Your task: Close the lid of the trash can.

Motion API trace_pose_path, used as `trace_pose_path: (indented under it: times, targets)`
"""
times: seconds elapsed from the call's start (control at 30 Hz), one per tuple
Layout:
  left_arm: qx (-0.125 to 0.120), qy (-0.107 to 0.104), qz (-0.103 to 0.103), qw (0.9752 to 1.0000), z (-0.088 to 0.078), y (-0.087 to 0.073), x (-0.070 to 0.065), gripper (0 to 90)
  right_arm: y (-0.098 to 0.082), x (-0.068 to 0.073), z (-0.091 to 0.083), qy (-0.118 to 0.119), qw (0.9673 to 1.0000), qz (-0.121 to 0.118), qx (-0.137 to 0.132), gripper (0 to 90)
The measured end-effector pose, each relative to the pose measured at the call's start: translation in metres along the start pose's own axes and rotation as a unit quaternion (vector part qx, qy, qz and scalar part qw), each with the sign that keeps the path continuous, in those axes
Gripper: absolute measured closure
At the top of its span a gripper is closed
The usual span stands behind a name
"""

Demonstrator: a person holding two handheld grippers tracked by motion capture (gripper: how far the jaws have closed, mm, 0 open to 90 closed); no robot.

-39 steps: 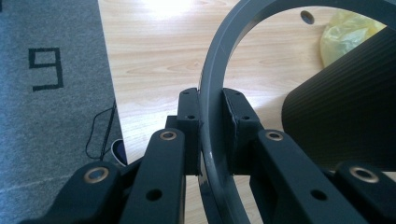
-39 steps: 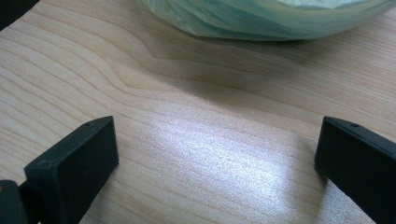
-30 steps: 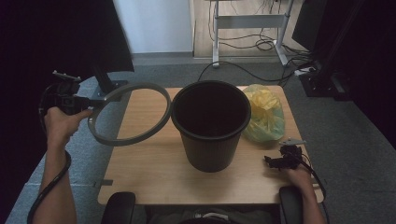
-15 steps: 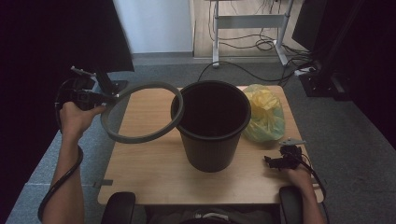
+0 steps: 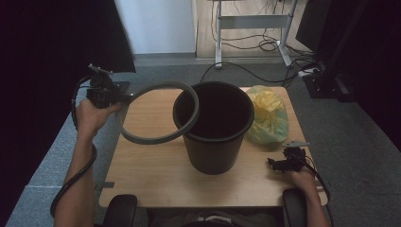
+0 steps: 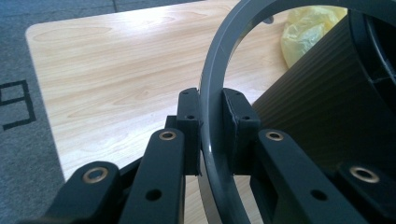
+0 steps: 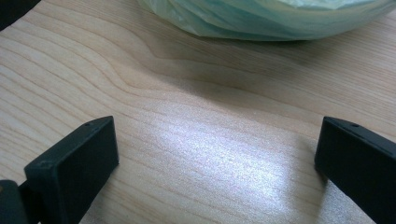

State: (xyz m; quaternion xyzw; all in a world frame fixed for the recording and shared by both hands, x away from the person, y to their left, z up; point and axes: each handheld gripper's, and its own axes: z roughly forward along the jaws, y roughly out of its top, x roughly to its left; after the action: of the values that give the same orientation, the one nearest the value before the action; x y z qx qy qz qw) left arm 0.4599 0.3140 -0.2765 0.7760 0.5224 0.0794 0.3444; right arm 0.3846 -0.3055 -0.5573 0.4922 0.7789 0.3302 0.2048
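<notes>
Nearest the person, the right hand-held gripper (image 5: 283,163) rests on the near right part of the wooden desk (image 5: 146,175), its jaws spread wide with nothing but bare wood grain between them in the right gripper view. Just ahead of it on the desk lies a yellow plastic bag (image 5: 267,116), bunched and knotted (its pale green underside shows at the top of the right gripper view (image 7: 271,16)).

In the middle of the desk stands a black bin (image 5: 213,127), upright and open at the top, with the bag just beside it on its right.

To the left, a hand holds the left hand-held gripper (image 5: 124,98) up over the desk's left edge. Its jaws are clenched on the rim of a grey ring (image 5: 156,137), a wide hoop about as broad as the bin's mouth. In the left gripper view the two black pads pinch the ring's (image 6: 215,93) band from either side, and the ring arches up and away toward the bin's ribbed wall (image 6: 317,121). From above, the ring hangs tilted in the air, its far right part overlapping the left side of the bin's rim; whether it touches the rim I cannot tell.

Beyond the desk lie grey carpet and a tangle of cables (image 5: 246,45) under a metal stand.
</notes>
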Motion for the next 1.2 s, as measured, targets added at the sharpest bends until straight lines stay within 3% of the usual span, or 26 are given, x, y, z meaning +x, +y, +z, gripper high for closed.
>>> trace_pose_path:
  times: [0.53,1.2]
  targets:
    - [0.004,-0.019,0.030,0.9994,0.025,0.020,-0.033,78.1,0.000,0.000,0.000,0.000,1.0000,0.000,0.000,0.0]
    - [0.014,-0.049,0.068,0.9964,0.058,0.046,-0.077,78.1,0.000,0.000,0.000,0.000,1.0000,0.000,0.000,0.0]
